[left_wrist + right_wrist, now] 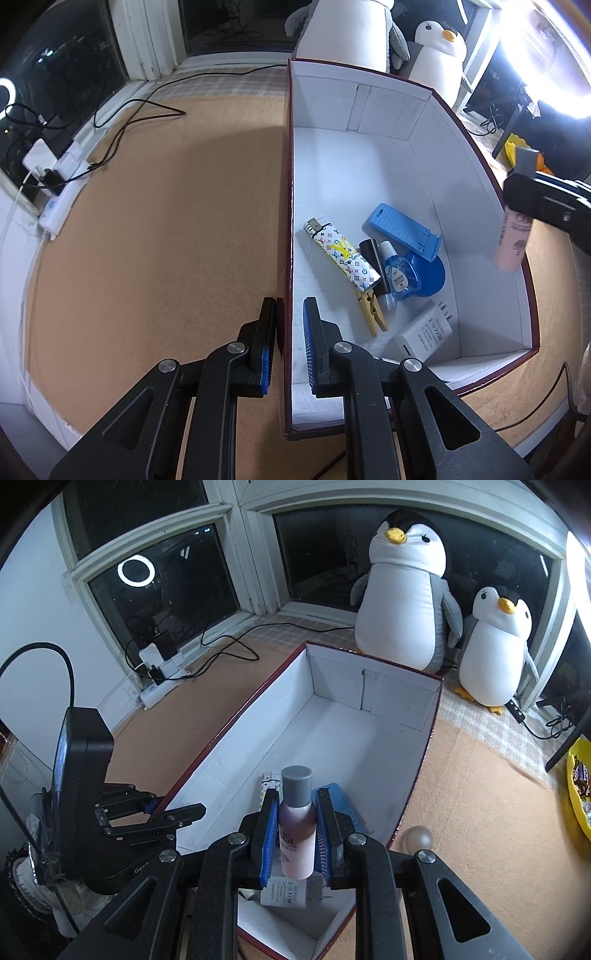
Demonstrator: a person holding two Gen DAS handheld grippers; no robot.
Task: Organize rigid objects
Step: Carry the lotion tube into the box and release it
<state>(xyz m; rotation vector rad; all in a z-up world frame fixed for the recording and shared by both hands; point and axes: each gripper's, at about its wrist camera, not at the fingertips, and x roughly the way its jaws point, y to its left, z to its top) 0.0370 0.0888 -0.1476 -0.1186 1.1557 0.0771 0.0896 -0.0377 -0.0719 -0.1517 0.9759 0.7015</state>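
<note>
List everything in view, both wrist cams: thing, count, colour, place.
open cardboard box: 1, white inside, dark red rim, on tan mat
patterned lighter: 1, white, box floor
blue plastic phone stand: 1, box floor
blue correction-tape dispenser: 1, box floor
wooden clothespin: 1, box floor
white power adapter: 1, box near corner
small black cylinder: 1, beside lighter
plush penguins: 2, white and grey, behind box
pearly ball: 1, mat, right of box
white power strip: 1, by window
pink grey-capped bottle: 1, in right gripper
left gripper: shut on box wall
</note>
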